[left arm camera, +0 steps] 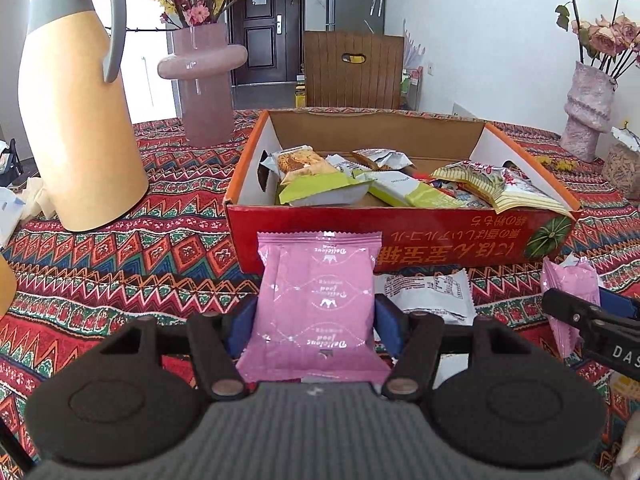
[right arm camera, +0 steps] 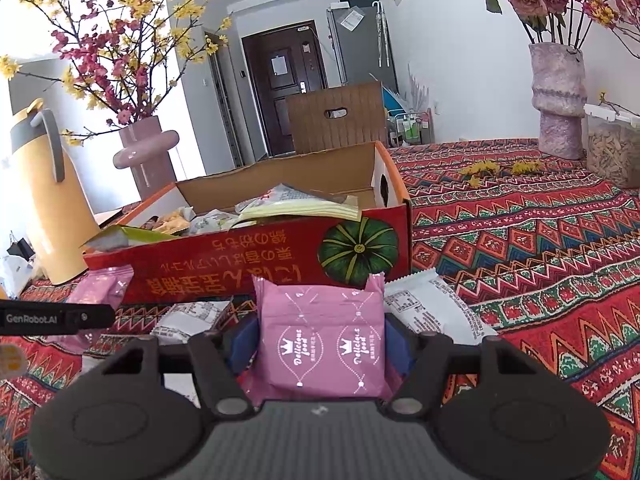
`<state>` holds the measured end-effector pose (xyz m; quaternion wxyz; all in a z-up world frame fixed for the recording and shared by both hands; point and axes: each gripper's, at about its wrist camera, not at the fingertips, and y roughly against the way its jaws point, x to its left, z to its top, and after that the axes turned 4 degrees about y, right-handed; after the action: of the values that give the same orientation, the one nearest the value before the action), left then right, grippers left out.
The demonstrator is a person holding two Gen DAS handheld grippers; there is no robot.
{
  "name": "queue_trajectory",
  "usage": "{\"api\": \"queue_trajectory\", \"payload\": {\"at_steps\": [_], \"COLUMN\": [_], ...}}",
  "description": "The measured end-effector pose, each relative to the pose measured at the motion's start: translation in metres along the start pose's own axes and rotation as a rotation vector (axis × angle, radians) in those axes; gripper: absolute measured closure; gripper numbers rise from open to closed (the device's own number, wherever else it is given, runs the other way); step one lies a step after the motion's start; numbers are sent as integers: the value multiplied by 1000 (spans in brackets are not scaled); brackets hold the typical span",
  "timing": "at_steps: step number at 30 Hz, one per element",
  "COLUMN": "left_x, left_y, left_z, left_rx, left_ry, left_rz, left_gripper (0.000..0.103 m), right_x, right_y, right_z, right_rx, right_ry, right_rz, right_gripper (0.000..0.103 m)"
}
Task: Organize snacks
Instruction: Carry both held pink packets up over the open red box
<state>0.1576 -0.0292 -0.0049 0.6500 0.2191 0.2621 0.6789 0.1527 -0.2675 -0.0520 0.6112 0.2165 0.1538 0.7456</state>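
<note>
My left gripper (left arm camera: 316,318) is shut on a pink snack packet (left arm camera: 316,304), its blue pads pressing both sides, just in front of the red cardboard box (left arm camera: 400,236). The box holds several snack packets (left arm camera: 404,190) in green, white and yellow. My right gripper (right arm camera: 322,342) is shut on a second pink snack packet (right arm camera: 322,340), near the box's front wall (right arm camera: 248,264). In the left wrist view the right gripper (left arm camera: 592,320) shows at the right edge with its pink packet (left arm camera: 568,284). A white snack packet (left arm camera: 428,292) lies on the cloth before the box, and another white packet (right arm camera: 436,308) lies by the right gripper.
A tall yellow jug (left arm camera: 76,120) with a grey handle stands left of the box. A pink vase (left arm camera: 204,80) with flowers is behind it. Another vase (right arm camera: 558,100) with roses and a clear container (right arm camera: 614,144) stand at the far right. A wooden chair back (left arm camera: 352,68) is beyond the table.
</note>
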Motion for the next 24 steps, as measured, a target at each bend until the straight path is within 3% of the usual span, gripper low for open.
{"api": "queue_trajectory", "payload": {"at_steps": [11, 24], "left_x": [-8, -19], "left_y": [44, 70], "left_z": [10, 34], "left_rx": [-95, -199], "left_ry": [-9, -20], "left_rz": [-69, -110], "left_gripper": [40, 40], "right_x": [5, 10], "right_y": [24, 47], "right_z": [12, 60], "right_rx": [-80, -203], "right_ry": [25, 58], "right_rz": [-5, -5], "right_gripper": [38, 38]}}
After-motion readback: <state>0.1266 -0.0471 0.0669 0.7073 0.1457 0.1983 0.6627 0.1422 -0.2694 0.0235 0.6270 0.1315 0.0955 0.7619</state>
